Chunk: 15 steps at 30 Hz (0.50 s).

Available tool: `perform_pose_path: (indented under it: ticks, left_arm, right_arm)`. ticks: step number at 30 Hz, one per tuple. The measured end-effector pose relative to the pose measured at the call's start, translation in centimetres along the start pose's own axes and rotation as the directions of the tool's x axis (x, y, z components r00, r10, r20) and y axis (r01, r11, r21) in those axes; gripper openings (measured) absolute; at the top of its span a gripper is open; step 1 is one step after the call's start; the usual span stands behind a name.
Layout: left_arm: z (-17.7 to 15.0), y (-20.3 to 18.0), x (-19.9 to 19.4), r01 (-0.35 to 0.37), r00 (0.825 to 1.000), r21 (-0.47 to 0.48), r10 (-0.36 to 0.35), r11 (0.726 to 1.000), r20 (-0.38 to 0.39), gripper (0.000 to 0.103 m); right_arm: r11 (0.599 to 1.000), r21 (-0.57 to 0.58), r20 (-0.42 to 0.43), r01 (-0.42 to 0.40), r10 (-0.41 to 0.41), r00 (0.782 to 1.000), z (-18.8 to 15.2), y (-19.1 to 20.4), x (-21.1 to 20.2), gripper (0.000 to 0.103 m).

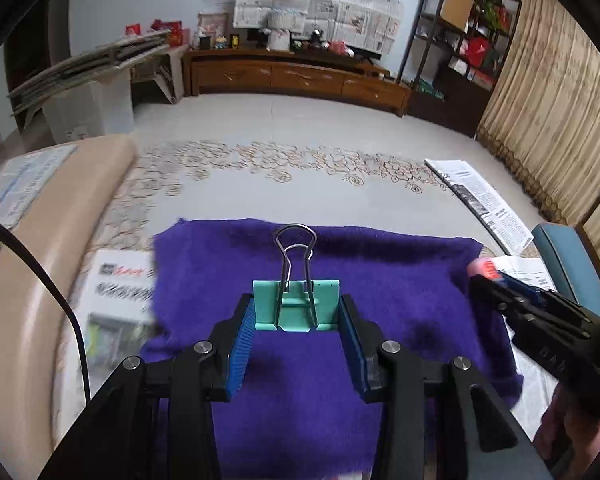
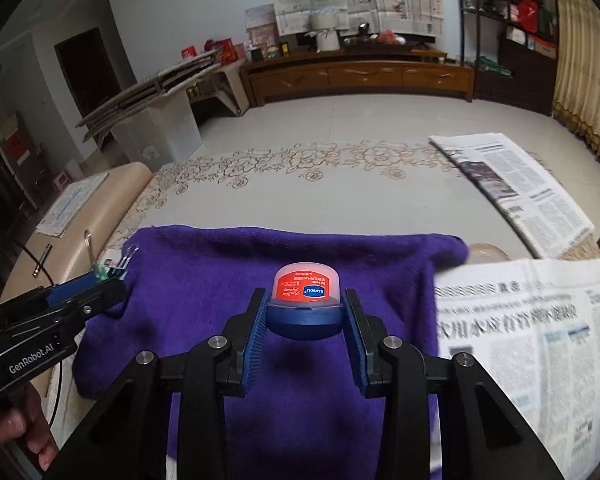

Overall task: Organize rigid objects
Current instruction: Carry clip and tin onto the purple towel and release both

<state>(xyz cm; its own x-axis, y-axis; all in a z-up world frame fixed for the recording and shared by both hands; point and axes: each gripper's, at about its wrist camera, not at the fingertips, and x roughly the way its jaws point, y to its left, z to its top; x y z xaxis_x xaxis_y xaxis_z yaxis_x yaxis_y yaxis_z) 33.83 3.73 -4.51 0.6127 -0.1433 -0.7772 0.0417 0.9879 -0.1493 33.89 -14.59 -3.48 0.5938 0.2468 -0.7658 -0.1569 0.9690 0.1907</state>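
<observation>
A mint-green binder clip with silver wire handles is clamped between the blue pads of my left gripper, held above a purple cloth. My right gripper is shut on a small red jar with a dark blue lid, lid toward the camera, over the same purple cloth. In the left wrist view the right gripper comes in from the right edge with the jar at its tip. In the right wrist view the left gripper shows at the left with the clip.
The cloth lies on a pale table with a floral pattern. Newspapers lie to the right, at the near right and at the left. A beige cushioned seat borders the left side. A person's hand holds the left gripper.
</observation>
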Motion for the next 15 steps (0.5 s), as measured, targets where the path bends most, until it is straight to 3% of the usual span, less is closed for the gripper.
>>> perform_pose_path:
  ticks: [9,15]
  left_arm:
    - [1.1,-0.8,6.8,-0.010,0.990,0.046,0.016,0.999,-0.138,0.039]
    - [0.4,-0.7,8.7,-0.038,0.978,0.085,0.055,0.996,-0.202,0.039]
  right_arm:
    - [0.996,-0.086,-0.125,0.024,-0.035,0.992,0.5,0.7,6.3,0.037]
    - [0.994,-0.109,-0.184,0.027,-0.047,0.982,0.1,0.4,7.3,0.037]
